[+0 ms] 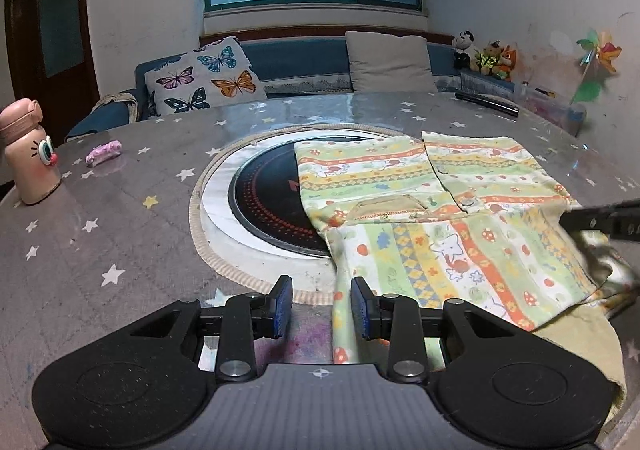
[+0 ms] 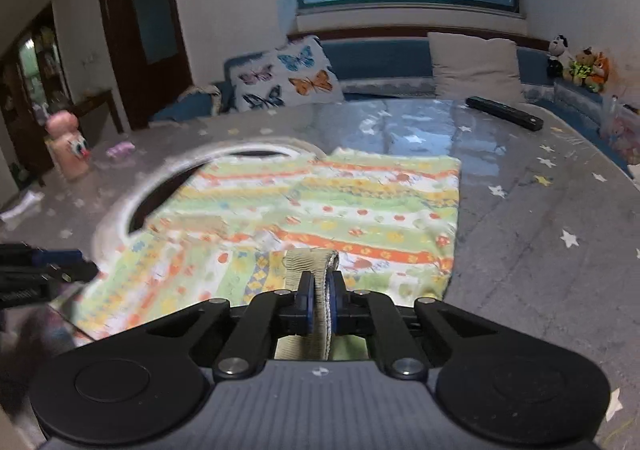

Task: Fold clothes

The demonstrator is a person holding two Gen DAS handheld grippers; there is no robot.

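Observation:
A small patterned garment (image 1: 440,210) in green, yellow and orange stripes lies on the round table, partly over the black cooktop. Its sleeve runs down toward me. My left gripper (image 1: 320,302) is open, blue pads apart, with the sleeve's edge just inside its right finger (image 1: 362,306). My right gripper (image 2: 319,290) is shut on the garment's beige ribbed cuff (image 2: 310,260), which sticks up between the pads. In the left wrist view the right gripper (image 1: 600,220) shows as a black bar over the garment's right side. The garment (image 2: 320,210) spreads ahead in the right wrist view.
A round black cooktop (image 1: 268,194) with a white ring is set in the table's middle. A pink bottle (image 1: 28,154) and a small pink object (image 1: 103,152) stand at the left. A black bar (image 2: 504,113) lies at the far right. A sofa with cushions (image 1: 204,76) is behind.

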